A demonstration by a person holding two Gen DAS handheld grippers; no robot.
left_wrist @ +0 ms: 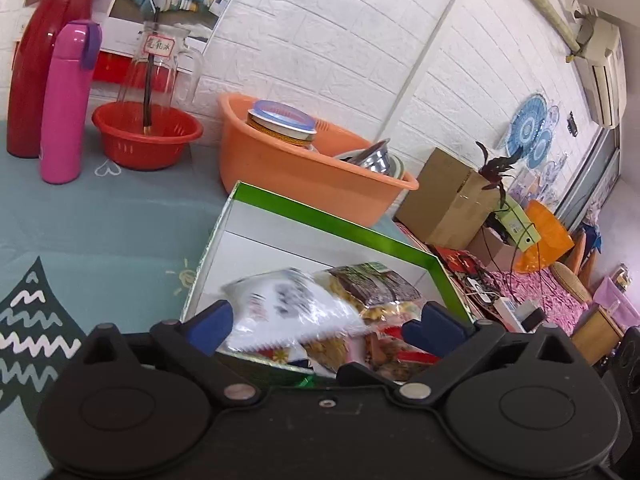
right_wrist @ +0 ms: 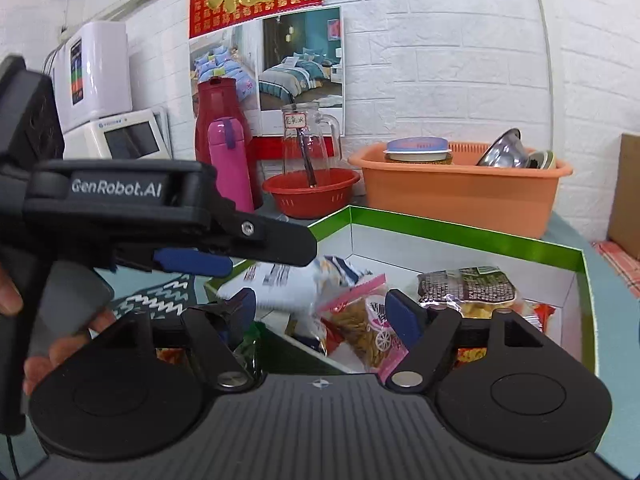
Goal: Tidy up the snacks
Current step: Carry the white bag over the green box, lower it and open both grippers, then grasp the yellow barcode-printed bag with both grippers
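A white box with a green rim [left_wrist: 320,216] [right_wrist: 460,232] sits on the teal tablecloth and holds several snack packs. My left gripper [left_wrist: 322,320] hovers over its near edge, open; a blurred white snack bag [left_wrist: 288,308] lies loose between its blue fingertips, with a gap to the right one. A dark-labelled yellow snack pack [left_wrist: 376,284] [right_wrist: 468,288] lies further in. My right gripper [right_wrist: 320,312] is open over the box, and a pink zip bag of snacks [right_wrist: 368,328] rests below its jaws. In the right wrist view the left gripper [right_wrist: 264,254] is above the white bag [right_wrist: 280,280].
Behind the box stands an orange basin [left_wrist: 304,160] [right_wrist: 460,196] with a tin and steel bowls. Left of it are a red basket [left_wrist: 148,136] with a glass jug, a pink bottle [left_wrist: 66,104] and a red thermos [left_wrist: 44,52]. A hand [right_wrist: 60,344] holds the left gripper.
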